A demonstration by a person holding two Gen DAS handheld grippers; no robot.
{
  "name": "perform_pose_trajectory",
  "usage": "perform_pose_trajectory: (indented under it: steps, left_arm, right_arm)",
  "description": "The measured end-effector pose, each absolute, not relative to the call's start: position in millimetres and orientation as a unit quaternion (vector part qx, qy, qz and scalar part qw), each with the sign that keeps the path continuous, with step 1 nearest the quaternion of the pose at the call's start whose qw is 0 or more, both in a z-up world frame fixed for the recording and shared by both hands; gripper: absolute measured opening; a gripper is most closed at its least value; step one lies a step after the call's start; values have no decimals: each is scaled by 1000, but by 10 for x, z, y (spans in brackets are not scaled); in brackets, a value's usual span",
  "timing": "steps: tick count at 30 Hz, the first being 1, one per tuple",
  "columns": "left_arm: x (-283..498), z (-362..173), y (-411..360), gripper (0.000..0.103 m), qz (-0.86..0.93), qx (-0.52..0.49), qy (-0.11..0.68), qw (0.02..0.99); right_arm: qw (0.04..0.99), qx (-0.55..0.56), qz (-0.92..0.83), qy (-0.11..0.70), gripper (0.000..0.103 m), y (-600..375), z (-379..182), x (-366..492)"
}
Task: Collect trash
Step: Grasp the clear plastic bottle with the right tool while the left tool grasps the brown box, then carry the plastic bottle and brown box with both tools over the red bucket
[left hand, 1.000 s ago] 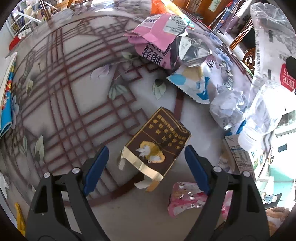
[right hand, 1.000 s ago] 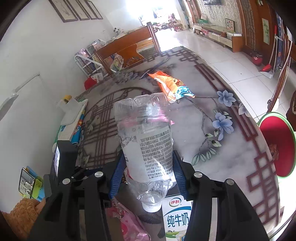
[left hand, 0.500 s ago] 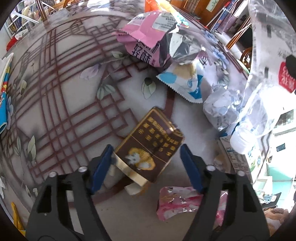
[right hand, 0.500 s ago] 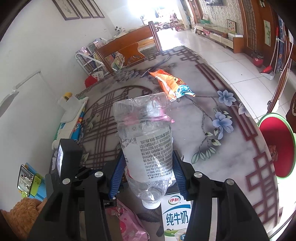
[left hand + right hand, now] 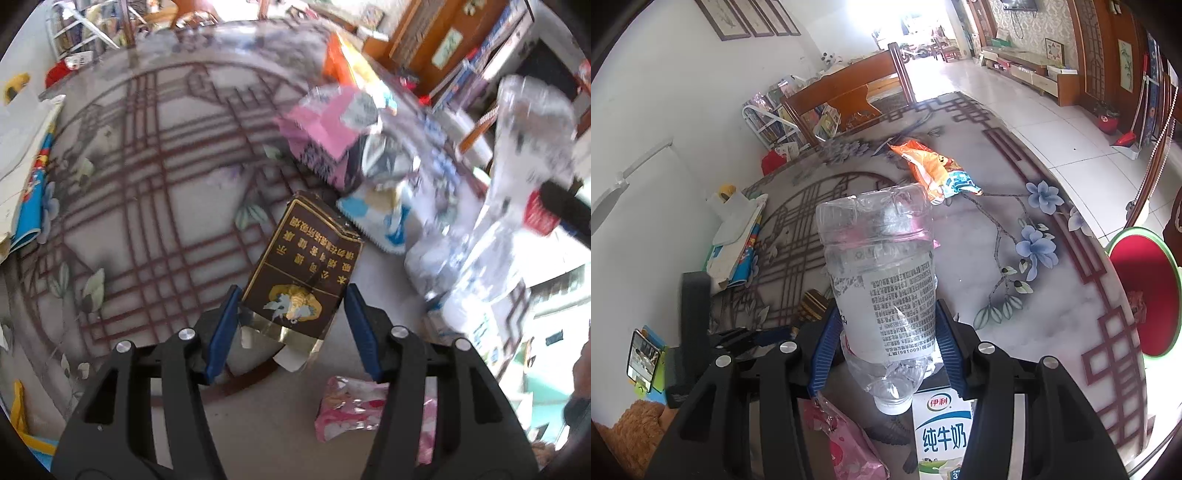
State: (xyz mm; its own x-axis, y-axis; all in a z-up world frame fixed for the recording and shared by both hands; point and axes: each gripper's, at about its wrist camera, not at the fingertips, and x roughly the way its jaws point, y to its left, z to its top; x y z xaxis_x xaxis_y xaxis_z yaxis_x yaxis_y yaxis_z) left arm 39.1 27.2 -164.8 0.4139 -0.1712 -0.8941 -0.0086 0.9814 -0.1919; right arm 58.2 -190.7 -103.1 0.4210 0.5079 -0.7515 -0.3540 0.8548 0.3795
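My left gripper point(image 5: 291, 325) is shut on a brown and gold cigarette pack point(image 5: 306, 273), its pads against the pack's two sides, lifted a little off the patterned table point(image 5: 147, 206). My right gripper point(image 5: 882, 347) is shut on a clear plastic bottle point(image 5: 882, 280), held cap down; the bottle also shows at the right of the left wrist view point(image 5: 517, 177). More trash lies on the table: a pink snack bag point(image 5: 328, 129), a blue and white wrapper point(image 5: 384, 218), a small pink wrapper point(image 5: 354, 410), an orange bag point(image 5: 931, 166) and a milk carton point(image 5: 942, 432).
Books and papers point(image 5: 26, 162) lie at the table's left edge. A red stool point(image 5: 1145, 288) stands beyond the right edge. A wooden chair point(image 5: 849, 96) stands at the far end. A crumpled paper ball point(image 5: 436, 258) lies by the bottle.
My left gripper has closed its jaws onto the cigarette pack and raised it, tilting the view up. My right gripper still holds the bottle, almost unmoved.
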Motion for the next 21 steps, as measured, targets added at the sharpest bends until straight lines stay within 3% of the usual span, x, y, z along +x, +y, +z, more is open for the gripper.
perform_pose_trajectory:
  steps: [11, 21]
  left_arm:
    - [366, -862, 371, 55, -31, -139, 438, 888]
    - [437, -645, 241, 55, -44, -141, 412, 899]
  right_arm:
    - [852, 95, 256, 447, 48, -2000, -870, 630]
    - [863, 109, 240, 430, 48, -2162, -774, 655]
